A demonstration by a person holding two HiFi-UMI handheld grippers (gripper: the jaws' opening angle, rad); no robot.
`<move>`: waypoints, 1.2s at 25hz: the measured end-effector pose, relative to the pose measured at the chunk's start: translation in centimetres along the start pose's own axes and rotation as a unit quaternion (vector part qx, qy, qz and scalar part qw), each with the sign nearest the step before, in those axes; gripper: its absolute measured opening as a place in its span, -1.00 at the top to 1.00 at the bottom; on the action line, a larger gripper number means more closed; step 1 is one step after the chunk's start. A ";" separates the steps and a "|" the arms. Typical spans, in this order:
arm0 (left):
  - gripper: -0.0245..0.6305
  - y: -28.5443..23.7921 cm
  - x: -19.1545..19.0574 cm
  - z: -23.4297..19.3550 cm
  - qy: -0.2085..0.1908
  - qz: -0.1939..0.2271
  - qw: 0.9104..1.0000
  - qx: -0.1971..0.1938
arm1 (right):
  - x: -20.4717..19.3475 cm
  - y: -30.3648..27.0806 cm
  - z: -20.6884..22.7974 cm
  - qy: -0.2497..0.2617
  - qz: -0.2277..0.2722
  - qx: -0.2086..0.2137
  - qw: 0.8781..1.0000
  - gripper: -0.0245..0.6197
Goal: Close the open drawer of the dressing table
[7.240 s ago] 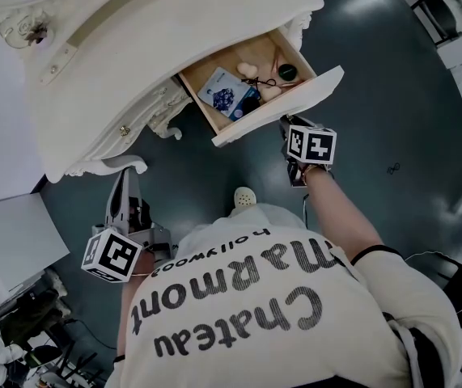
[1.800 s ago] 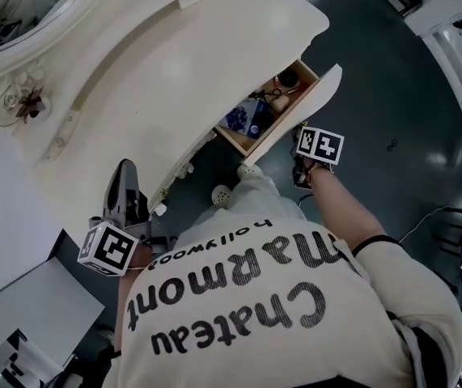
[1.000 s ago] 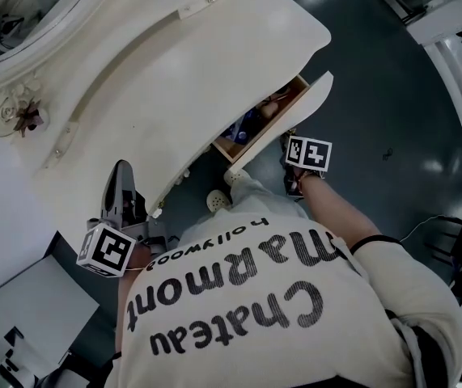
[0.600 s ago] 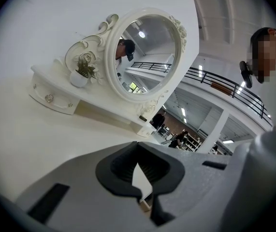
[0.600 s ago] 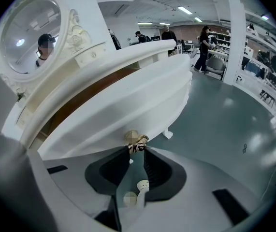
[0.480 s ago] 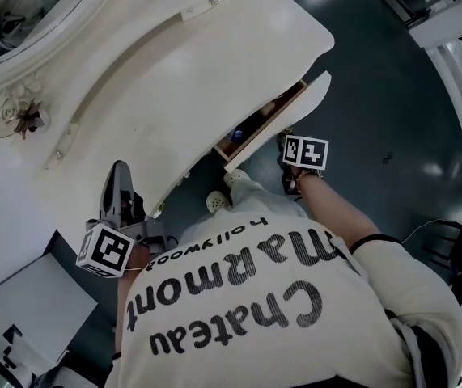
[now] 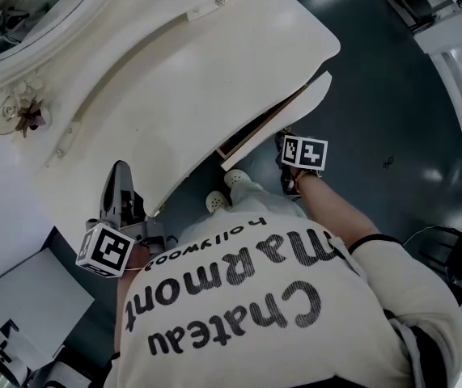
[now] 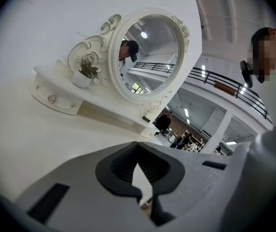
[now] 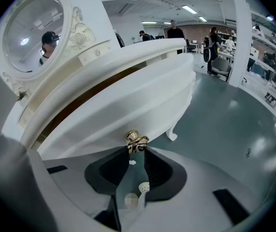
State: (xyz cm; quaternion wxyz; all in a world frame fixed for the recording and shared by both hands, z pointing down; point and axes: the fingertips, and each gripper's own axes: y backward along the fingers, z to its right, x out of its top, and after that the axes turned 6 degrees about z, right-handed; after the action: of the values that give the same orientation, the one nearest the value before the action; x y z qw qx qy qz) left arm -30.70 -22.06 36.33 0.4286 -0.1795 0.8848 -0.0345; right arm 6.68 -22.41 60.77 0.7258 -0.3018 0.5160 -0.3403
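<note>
The dark floor (image 7: 392,95) on the right side of the head view is wide and open, so a hand could move freely there. The big cream tabletop (image 7: 174,79) fills the upper left and blocks the way down. The drawer (image 7: 303,107) pokes out from under it, right of the middle, with only a thin gap left. Its knob (image 9: 136,139) sits squeezed between the jaws of the right gripper (image 9: 137,151). Two shoes (image 7: 235,177) stand on the floor near the middle. The mirror (image 8: 145,52) stands at the tabletop's back.

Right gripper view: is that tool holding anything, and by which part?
Yes. The right gripper has its jaws pinched on the small gold metal knob at the middle of the white curved drawer front; it holds nothing else.
</note>
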 end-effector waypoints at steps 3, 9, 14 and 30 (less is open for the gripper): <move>0.90 -0.1 0.1 -0.3 0.002 0.003 1.000 0.004 | 0.2 -0.4 -0.4 0.005 0.000 0.004 1.000 0.57; 0.90 -0.1 0.5 -0.5 0.001 0.009 1.000 0.016 | 0.8 -1.0 -1.0 0.016 -0.002 0.016 1.000 0.56; 0.90 0.0 0.6 -0.7 -0.002 0.009 1.000 0.023 | 1.3 -1.6 -1.5 0.031 0.003 0.024 0.999 0.55; 0.90 0.6 1.2 -0.5 -0.014 0.024 0.998 0.048 | 2.9 -3.2 -3.2 0.059 0.005 0.058 0.997 0.53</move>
State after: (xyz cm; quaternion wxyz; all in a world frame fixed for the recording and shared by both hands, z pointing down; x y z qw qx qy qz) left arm -31.91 -21.95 35.60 0.4495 -0.1375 0.8803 -0.0641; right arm 3.73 -26.93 60.82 0.7117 -0.2364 0.5391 -0.3834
